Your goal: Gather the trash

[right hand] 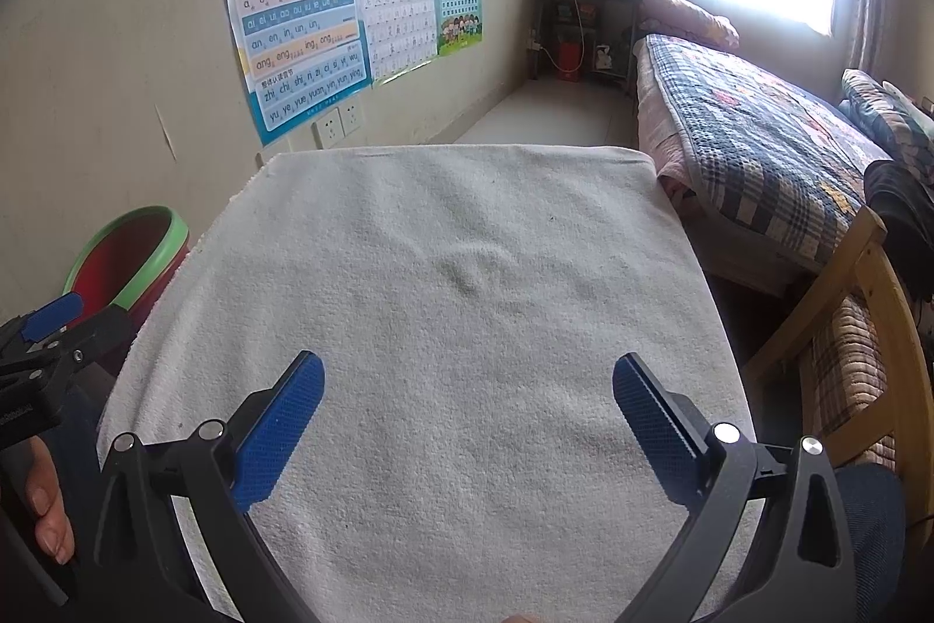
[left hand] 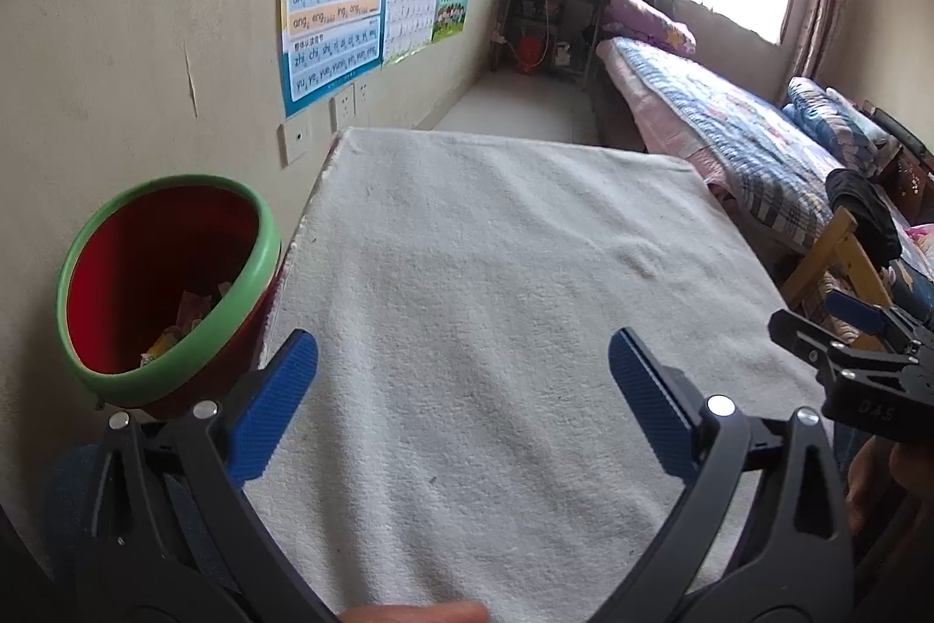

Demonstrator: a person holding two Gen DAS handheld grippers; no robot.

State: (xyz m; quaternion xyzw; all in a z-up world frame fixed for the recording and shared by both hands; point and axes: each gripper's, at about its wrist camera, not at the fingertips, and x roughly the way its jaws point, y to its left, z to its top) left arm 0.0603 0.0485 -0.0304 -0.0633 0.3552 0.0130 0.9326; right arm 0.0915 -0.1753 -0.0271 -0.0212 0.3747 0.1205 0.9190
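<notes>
1. My left gripper (left hand: 464, 383) hovers low over the white-towelled tabletop (left hand: 496, 272), jaws spread wide and holding nothing.
2. My right gripper (right hand: 467, 404) does likewise.
3. Crumpled trash (left hand: 187, 322) lies inside the red, green-rimmed bin (left hand: 105, 249), beside the tabletop's left edge.
</notes>
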